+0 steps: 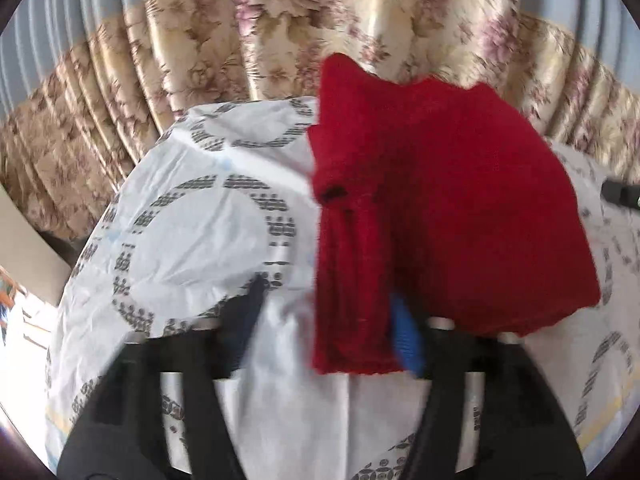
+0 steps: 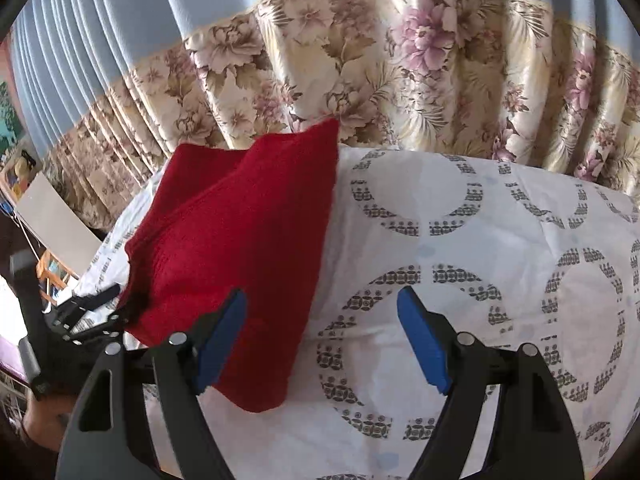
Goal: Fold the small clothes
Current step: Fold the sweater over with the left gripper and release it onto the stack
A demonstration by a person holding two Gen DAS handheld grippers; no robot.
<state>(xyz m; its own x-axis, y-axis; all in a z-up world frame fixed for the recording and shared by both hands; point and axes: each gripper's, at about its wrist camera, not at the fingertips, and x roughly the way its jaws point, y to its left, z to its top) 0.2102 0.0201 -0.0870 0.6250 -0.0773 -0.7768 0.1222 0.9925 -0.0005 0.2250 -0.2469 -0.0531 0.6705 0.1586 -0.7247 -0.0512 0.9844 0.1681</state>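
Note:
A small red knitted garment [image 1: 440, 200] lies folded on a table under a white cloth with grey ring patterns [image 1: 208, 216]. My left gripper [image 1: 324, 328] is open just in front of it; a sleeve-like strip of the garment drapes over its right blue finger [image 1: 408, 344], and the left finger is blurred. In the right wrist view the garment [image 2: 240, 248] lies to the left. My right gripper [image 2: 320, 344] is open and empty above the cloth [image 2: 480, 280], its left blue pad [image 2: 220, 344] over the garment's right edge.
A floral curtain [image 2: 400, 80] with a blue upper part hangs right behind the table. The left gripper's black body [image 2: 80, 312] shows at the left edge of the right wrist view. A grey board and cluttered shelves [image 2: 52, 220] stand off the table's left side.

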